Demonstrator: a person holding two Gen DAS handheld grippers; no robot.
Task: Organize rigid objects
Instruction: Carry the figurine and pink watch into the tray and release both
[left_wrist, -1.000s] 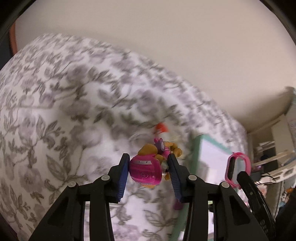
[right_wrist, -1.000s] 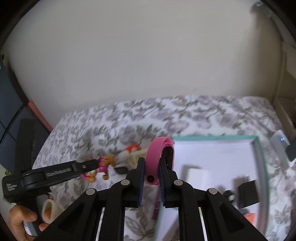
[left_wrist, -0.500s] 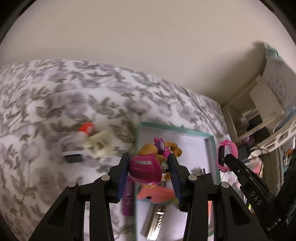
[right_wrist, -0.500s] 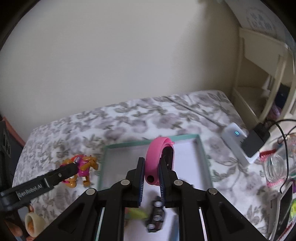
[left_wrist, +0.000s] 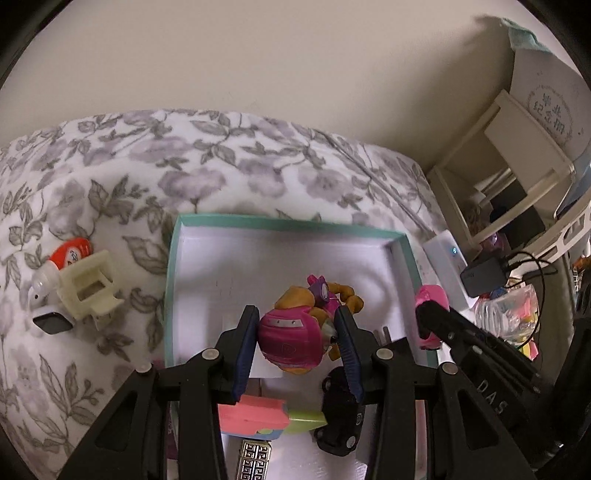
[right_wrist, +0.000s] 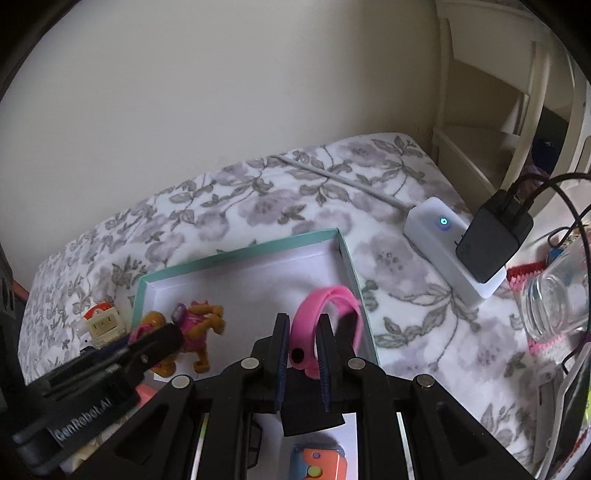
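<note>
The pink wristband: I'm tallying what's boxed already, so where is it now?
The pink wristband is clamped in the right hand-held gripper, held over the right edge of the teal box, right of the toy dog figure.

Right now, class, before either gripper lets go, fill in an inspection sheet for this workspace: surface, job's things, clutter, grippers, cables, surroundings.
Surface: bed with grey floral cover.
Job's things: teal-rimmed box, white inside; pup figure and pink wristband held above it; black toy car and pink block at its near end.
Clutter: cream plastic piece and orange-capped toy left of the box; clear jar.
Grippers: left gripper shut on the pup figure; right gripper shut on the pink wristband.
Cables: black cord from black adapter on white power strip.
Surroundings: beige wall, cream shelf.
</note>
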